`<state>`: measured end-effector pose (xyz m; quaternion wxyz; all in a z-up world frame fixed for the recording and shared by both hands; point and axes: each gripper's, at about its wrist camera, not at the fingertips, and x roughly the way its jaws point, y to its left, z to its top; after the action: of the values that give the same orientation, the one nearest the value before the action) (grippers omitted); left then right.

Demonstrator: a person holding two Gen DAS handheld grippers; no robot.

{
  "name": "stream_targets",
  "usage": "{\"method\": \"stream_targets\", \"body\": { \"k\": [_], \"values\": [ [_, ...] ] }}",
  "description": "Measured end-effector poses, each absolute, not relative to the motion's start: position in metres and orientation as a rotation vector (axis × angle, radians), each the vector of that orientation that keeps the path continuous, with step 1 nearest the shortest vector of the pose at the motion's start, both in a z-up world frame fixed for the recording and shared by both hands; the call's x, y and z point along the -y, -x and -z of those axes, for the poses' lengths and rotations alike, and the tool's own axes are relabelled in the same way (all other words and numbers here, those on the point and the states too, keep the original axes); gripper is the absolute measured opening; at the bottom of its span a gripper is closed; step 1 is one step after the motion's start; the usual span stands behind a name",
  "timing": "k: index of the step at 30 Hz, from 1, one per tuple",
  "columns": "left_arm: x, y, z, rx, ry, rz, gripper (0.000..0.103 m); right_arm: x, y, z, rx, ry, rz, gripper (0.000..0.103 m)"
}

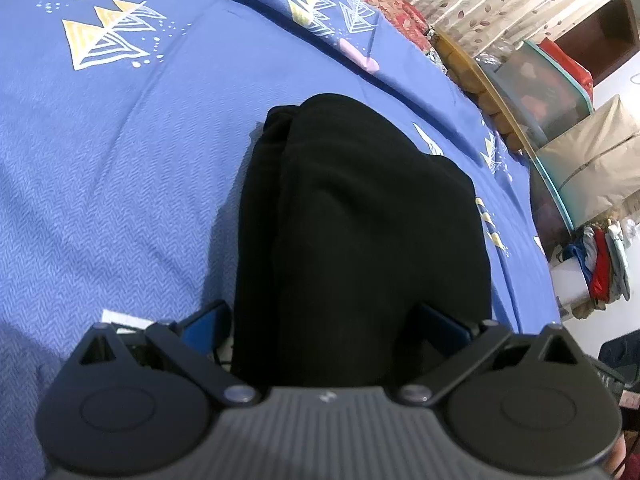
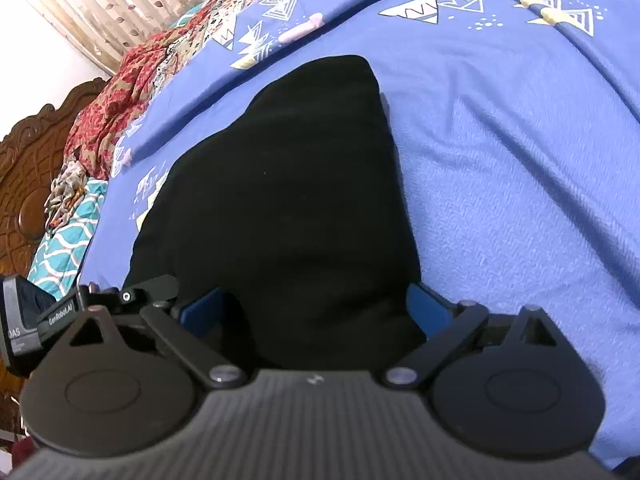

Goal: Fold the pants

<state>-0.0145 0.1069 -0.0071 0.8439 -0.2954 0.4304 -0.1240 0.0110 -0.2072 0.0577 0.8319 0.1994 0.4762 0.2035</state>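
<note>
In the left wrist view, the black pants (image 1: pixel 352 220) lie bunched into a folded bundle on the blue bedsheet (image 1: pixel 120 160), filling the centre and lower middle of the frame. The left hand-held gripper (image 1: pixel 324 328) stands with its blue pads (image 1: pixel 208 326) wide apart either side of the near end of the cloth; I cannot see either pad pressing on it, so it looks released rather than clamped. Storage boxes (image 1: pixel 552 92) sit at the upper right.

In the right wrist view, the same bundle spreads from the centre to the lower middle, tapering toward the top. The right hand-held gripper (image 2: pixel 316 312) is likewise spread wide around the near edge, gripping nothing. A patterned quilt (image 2: pixel 120 92) lies at the upper left.

The fold seems nearly complete. To finish well, I would withdraw both without snagging the fabric, then press the loose upper ridge flat.
</note>
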Motion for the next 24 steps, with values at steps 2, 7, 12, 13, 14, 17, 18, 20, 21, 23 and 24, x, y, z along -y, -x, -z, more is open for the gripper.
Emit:
{"method": "stream_targets", "body": {
  "k": [2, 7, 12, 13, 14, 17, 18, 20, 21, 23, 24],
  "values": [
    [-0.106, 0.016, 0.007, -0.905, 0.618, 0.264, 0.103, 0.208, -0.011, -0.057, -1.012, -0.431, -0.428, 0.100],
    [-0.103, 0.016, 0.006, -0.902, 0.597, 0.265, 0.103, 0.210, -0.012, -0.056, -1.013, -0.473, -0.418, 0.102],
    [-0.104, 0.015, 0.006, -0.914, 0.592, 0.275, 0.103, 0.217, -0.013, -0.054, -1.014, -0.548, -0.416, 0.103],
    [-0.104, 0.014, 0.006, -0.918, 0.590, 0.278, 0.103, 0.218, -0.014, -0.054, -1.016, -0.560, -0.416, 0.103],
    [-0.105, 0.013, 0.006, -0.921, 0.590, 0.281, 0.103, 0.220, -0.014, -0.053, -1.018, -0.573, -0.416, 0.103],
    [-0.104, 0.013, 0.006, -0.924, 0.582, 0.286, 0.103, 0.224, -0.014, -0.053, -1.020, -0.612, -0.414, 0.103],
    [-0.104, 0.012, 0.006, -0.926, 0.579, 0.288, 0.103, 0.226, -0.014, -0.053, -1.021, -0.628, -0.414, 0.103],
    [-0.104, 0.011, 0.006, -0.930, 0.578, 0.290, 0.103, 0.228, -0.013, -0.052, -1.022, -0.646, -0.415, 0.103],
    [-0.104, 0.011, 0.006, -0.931, 0.577, 0.290, 0.103, 0.228, -0.013, -0.052, -1.022, -0.650, -0.417, 0.103],
    [-0.104, 0.011, 0.006, -0.933, 0.572, 0.292, 0.103, 0.230, -0.012, -0.053, -1.022, -0.652, -0.420, 0.103],
    [-0.103, 0.011, 0.005, -0.935, 0.564, 0.294, 0.103, 0.230, -0.012, -0.053, -1.022, -0.653, -0.421, 0.103]
  ]
}}
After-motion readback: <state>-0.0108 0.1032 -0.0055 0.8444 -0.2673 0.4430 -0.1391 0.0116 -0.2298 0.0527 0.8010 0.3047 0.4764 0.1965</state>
